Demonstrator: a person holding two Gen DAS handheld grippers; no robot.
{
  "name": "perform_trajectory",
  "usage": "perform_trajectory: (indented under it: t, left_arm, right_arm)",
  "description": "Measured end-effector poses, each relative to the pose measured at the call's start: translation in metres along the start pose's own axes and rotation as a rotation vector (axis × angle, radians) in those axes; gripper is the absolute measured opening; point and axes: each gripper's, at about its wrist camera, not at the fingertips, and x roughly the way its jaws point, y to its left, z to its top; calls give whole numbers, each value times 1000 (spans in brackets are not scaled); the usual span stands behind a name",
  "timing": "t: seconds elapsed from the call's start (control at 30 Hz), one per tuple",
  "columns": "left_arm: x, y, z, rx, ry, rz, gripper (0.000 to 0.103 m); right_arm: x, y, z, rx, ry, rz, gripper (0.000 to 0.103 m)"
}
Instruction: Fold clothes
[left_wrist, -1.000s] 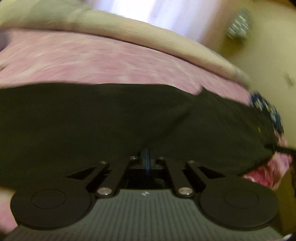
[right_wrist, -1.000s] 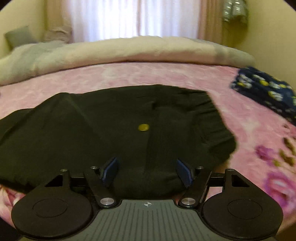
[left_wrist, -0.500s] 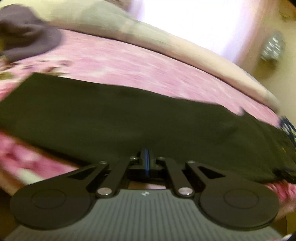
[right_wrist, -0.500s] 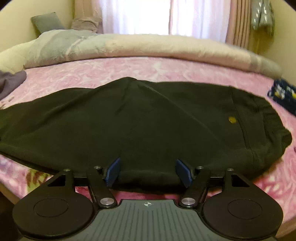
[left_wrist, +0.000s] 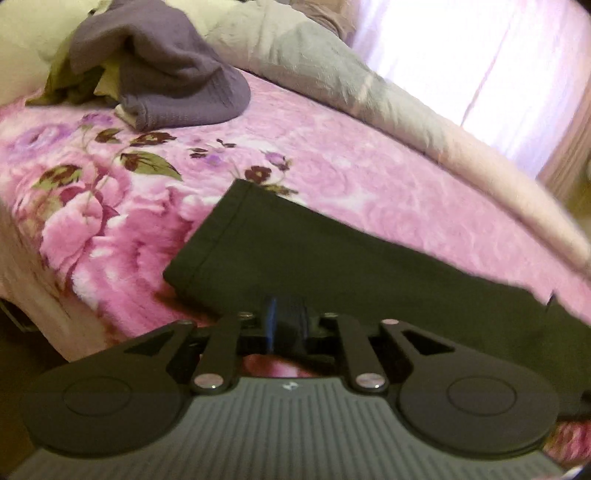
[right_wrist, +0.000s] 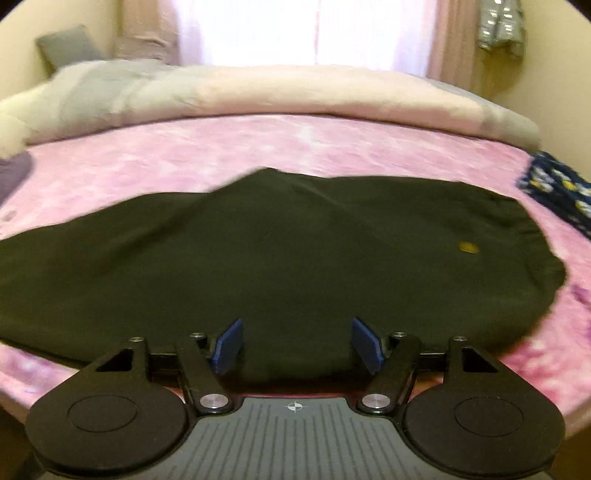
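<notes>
trousers (right_wrist: 280, 258) spread flat across the bed blanket (right_wrist: 295, 147), long axis running left-right, near front edge of bed; waist end with button (right_wrist: 467, 247) to the right, leg hem (left_wrist: 207, 236) to the left; rolled duvet (right_wrist: 258, 96) along far side of bed, behind trousers; pillow (right_wrist: 66, 46) far-left behind duvet; heap of clothes (left_wrist: 162, 66) on blanket at left, beyond hem, well apart from it; patterned garment (right_wrist: 554, 188) on blanket at right, apart from waist end; curtains (right_wrist: 303, 33) behind bed

No readable text, label, brand or number shows anywhere.
</notes>
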Motion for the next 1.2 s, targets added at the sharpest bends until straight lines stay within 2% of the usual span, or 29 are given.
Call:
perform_trajectory:
  t: [0.03,0.1,0.17,0.23,0.27,0.37,0.5,0.63,0.9,1.2]
  left_arm:
    - [4,1,-3,22,0,31,3]
    - [2,7,-4,1,6,38,3]
    - [-4,1,1,11,37,82,3]
    - [-10,-11,2,46,70,123,11]
    - [-13,-19,0,72,86,145,18]
    - [-27,-46,-7,161,113,184,22]
    - [-51,-74,-17,239,108,184,30]
    - [-68,-91,-26,286,98,195,32]
    - [-95,-109,-43,322,90,171,34]
    - [-108,-118,-52,337,84,154,36]
  right_arm:
    - [4,7,-2,-16,19,15,68]
    - [10,15,-6,-49,30,5,68]
    - [9,18,-6,-52,35,-6,68]
    - [5,19,-3,-44,43,-11,69]
    - [3,20,-1,-39,44,-10,69]
    - [-6,27,-1,-18,29,19,69]
    - [-15,32,-5,-23,32,39,69]
    - [-26,26,-8,3,26,34,69]
    - [-55,7,-21,65,8,18,69]
    - [-75,1,-27,74,-12,21,69]
